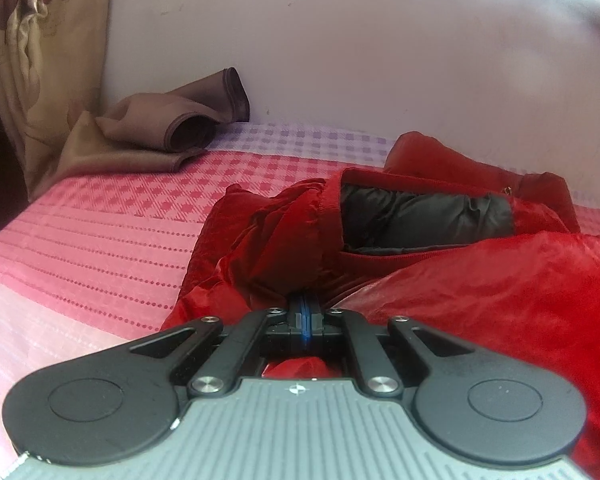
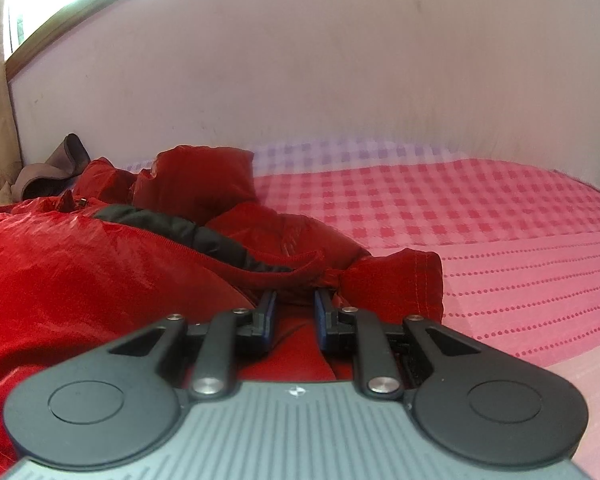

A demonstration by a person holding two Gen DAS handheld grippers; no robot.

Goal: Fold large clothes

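Note:
A shiny red padded jacket [image 1: 500, 292] lies crumpled on the bed, and its black lining [image 1: 420, 216] shows through the open front. My left gripper [image 1: 306, 300] is shut, its tips buried in a gathered fold of the red fabric at the jacket's near edge. In the right wrist view the same jacket [image 2: 80, 280] fills the left side, with its lining [image 2: 204, 236] showing. My right gripper [image 2: 295, 300] has narrow jaws with a thick bunch of the red hem pinched between them, beside a sleeve cuff [image 2: 396, 280].
The bed has a pink checked sheet [image 1: 100, 240] [image 2: 500, 240] running back to a pale wall [image 1: 380, 60]. A brown cloth [image 1: 160, 128] [image 2: 40, 176] lies by the wall at the far left. A patterned curtain [image 1: 32, 60] hangs on the left.

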